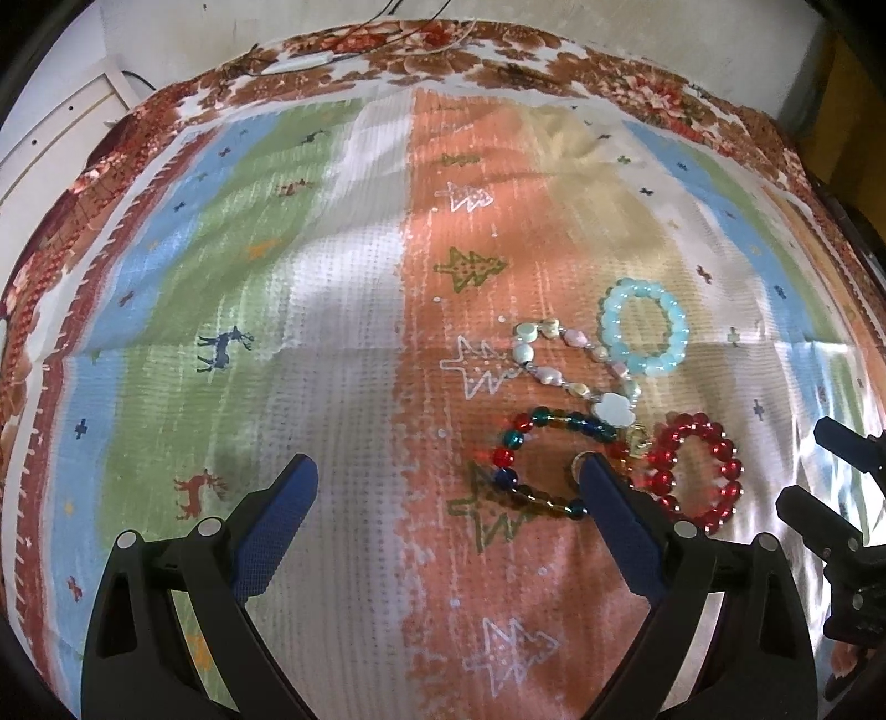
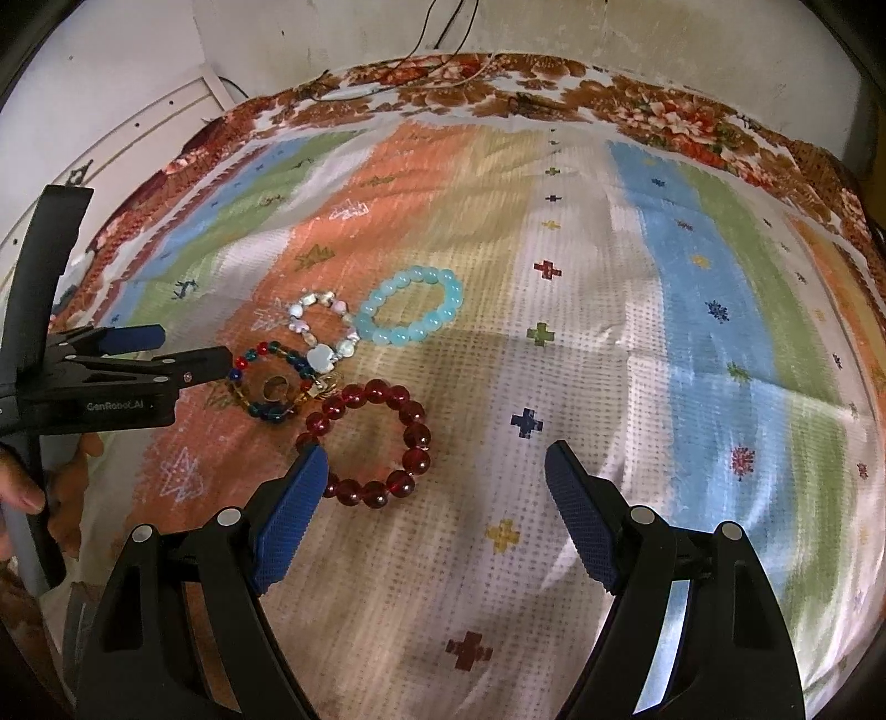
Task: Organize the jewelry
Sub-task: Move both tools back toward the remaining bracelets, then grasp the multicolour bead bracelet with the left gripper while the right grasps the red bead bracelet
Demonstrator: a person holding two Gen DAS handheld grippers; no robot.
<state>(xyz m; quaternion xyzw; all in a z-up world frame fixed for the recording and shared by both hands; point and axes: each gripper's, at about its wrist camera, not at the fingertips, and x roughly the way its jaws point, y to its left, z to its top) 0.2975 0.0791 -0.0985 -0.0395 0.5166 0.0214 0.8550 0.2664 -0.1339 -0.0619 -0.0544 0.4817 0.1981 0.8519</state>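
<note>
Both your left gripper [image 1: 448,476] and right gripper [image 2: 437,459] have jaws apart, holding nothing. Four bead bracelets cluster on the striped cloth [image 2: 609,332]; the red bracelet [image 2: 368,443] lies nearest your right jaws.

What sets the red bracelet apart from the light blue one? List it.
The red bracelet has dark, glassy red beads; the light blue bracelet has pale, milky ones. The red bracelet lies nearest the right tool, the light blue bracelet farther back. Both are closed bead rings lying flat on the patterned cloth.

Striped cloth [image 1: 343,343] with reindeer and tree motifs, floral blanket [image 2: 664,116] beneath, white wall [image 2: 332,33] and cables behind
</note>
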